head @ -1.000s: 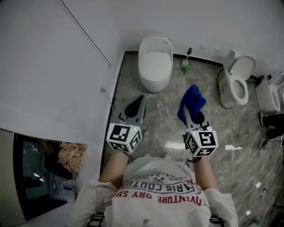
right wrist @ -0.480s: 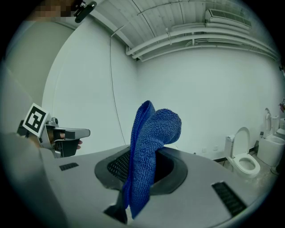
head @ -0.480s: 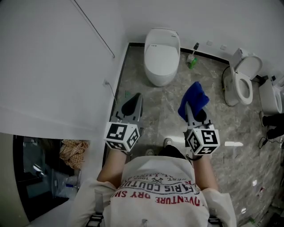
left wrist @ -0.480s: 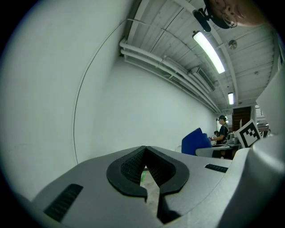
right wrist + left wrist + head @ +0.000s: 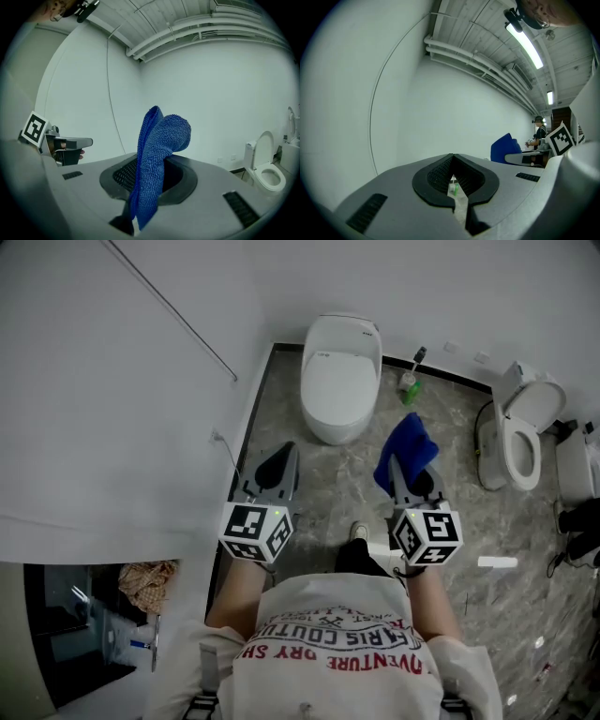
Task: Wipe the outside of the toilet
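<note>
A white toilet [image 5: 341, 376] with its lid down stands against the far wall, ahead of both grippers. My right gripper [image 5: 407, 463] is shut on a blue cloth [image 5: 406, 452] that sticks up out of its jaws [image 5: 158, 159]. My left gripper [image 5: 277, 466] is shut with nothing in it, held to the left at about the same height, beside the white wall. Both grippers hang over the floor, short of the toilet. In the left gripper view the closed jaws leave only a thin slit [image 5: 453, 185].
A second white toilet [image 5: 525, 432] with its lid up stands at the right, also seen in the right gripper view [image 5: 267, 166]. A green bottle and brush [image 5: 410, 382] sit on the grey marble floor [image 5: 319, 474] between the toilets. A white wall [image 5: 122, 427] runs along the left.
I have stepped a little nearer the closed toilet; a foot has come forward below. Both grippers keep their hold and relative places.
</note>
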A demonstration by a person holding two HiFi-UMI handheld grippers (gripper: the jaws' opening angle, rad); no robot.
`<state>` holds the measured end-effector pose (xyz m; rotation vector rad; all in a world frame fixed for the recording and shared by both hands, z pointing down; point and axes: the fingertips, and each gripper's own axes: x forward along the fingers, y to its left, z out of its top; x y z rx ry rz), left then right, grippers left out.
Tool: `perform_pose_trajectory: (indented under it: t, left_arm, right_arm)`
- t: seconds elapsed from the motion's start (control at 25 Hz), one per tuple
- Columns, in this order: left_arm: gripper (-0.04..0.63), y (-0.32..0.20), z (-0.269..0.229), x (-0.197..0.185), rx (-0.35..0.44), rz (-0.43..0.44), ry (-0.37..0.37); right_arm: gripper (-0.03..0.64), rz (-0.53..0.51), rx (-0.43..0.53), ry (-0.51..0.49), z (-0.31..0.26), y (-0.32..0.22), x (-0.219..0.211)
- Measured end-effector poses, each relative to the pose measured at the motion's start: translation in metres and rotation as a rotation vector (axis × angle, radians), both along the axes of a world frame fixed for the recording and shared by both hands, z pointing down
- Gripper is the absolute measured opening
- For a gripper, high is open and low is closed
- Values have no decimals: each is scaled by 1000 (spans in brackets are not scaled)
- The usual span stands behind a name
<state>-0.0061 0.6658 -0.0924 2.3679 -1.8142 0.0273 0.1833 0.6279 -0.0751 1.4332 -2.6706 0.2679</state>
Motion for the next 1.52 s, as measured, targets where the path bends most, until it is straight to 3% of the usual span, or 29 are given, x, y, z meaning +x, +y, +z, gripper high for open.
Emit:
perform_pose_trajectory:
  t: [0.32, 0.56, 0.84, 1.24, 1.52]
  left_arm:
    - [6, -141, -17, 58, 16, -50, -1]
    - [6, -218, -10, 74, -20, -60, -15]
    - [6, -318, 18, 33, -60, -62, -5]
    - [6, -530, 38, -61, -96, 56, 26]
    - [6, -623, 60, -117, -136, 83, 32]
  right_arm:
    - [77, -13, -20, 5, -10, -151, 73]
    - [77, -4, -50, 1, -3, -241, 98]
    - [77, 14, -93, 16, 24, -337, 65]
    - [77, 143, -134, 34, 41, -518, -23]
    - [77, 185, -185, 57, 59, -605, -73]
